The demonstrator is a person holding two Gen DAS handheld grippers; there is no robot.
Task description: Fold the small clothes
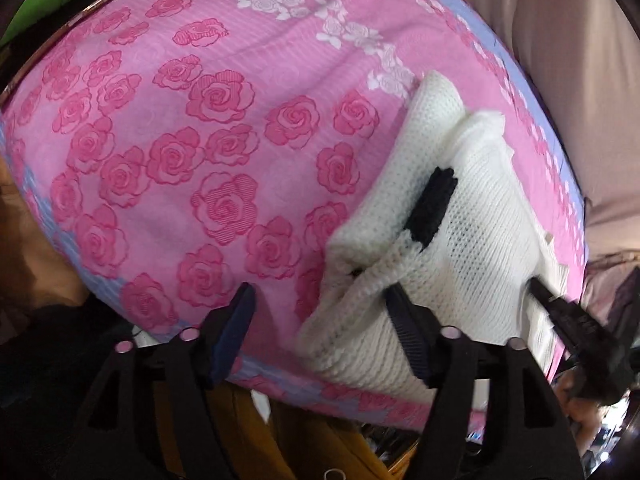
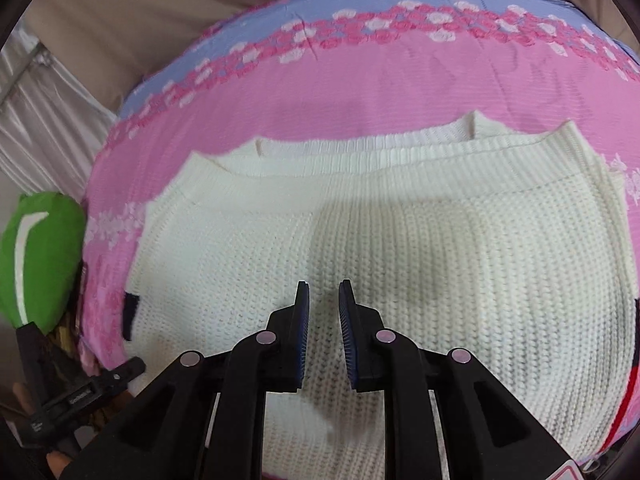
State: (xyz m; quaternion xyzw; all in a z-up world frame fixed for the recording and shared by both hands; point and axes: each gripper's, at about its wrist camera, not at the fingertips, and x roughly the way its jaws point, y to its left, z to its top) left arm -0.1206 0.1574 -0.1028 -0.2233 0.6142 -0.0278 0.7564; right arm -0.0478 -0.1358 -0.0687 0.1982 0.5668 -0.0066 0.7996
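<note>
A white knit sweater lies folded on the pink rose bedsheet, ribbed hems at the far side. In the left wrist view the sweater sits at the right and shows a black patch. My left gripper is wide open over the sweater's near corner. Its right finger lies against the knit and its left finger is over bare sheet. My right gripper hovers above the middle of the sweater. Its jaws stand a narrow gap apart with nothing between them. The right gripper also shows at the sweater's right side.
A green bag lies off the bed's left edge. A flat rose-gold-edged object rests at the sheet's far left. Beige fabric runs beyond the bed. Mustard cloth shows below the near edge. A hand holds the left tool.
</note>
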